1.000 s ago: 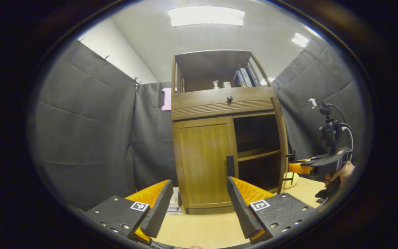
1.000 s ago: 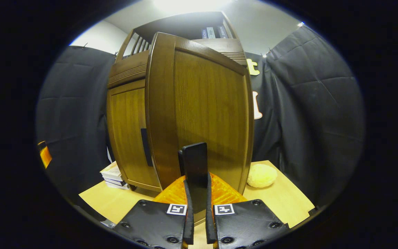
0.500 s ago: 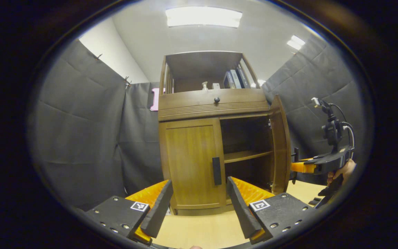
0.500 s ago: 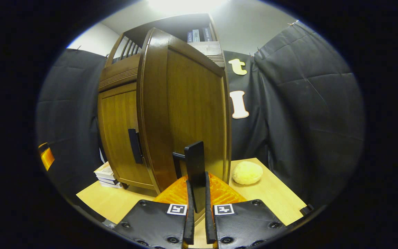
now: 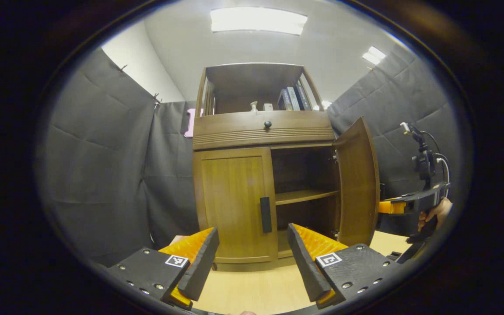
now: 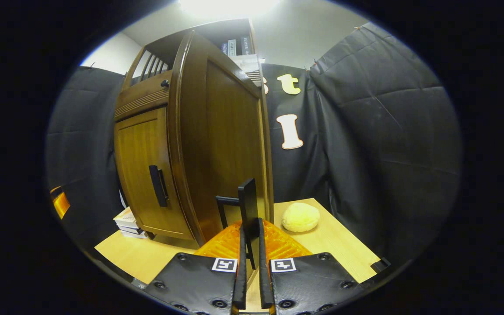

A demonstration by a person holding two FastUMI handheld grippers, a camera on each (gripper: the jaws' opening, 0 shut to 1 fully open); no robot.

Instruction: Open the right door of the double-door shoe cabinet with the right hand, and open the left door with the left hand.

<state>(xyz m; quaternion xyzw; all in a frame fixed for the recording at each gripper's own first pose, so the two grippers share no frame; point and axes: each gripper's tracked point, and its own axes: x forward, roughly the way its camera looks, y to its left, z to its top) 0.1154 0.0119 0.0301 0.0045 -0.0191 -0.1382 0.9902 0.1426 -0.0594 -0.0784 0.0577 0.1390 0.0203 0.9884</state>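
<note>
right gripper view: yellow sponge beside right door

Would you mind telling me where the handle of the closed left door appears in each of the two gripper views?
Left gripper view: the left door handle is a dark upright bar just below centre, on the closed door's right edge, above the gap between the open tongs.
Right gripper view: the same handle sits left of centre, left of the opened right door.
Shared landmark: the drawer knob above the doors.

The brown wooden shoe cabinet has its right door swung open, left door closed.
</note>
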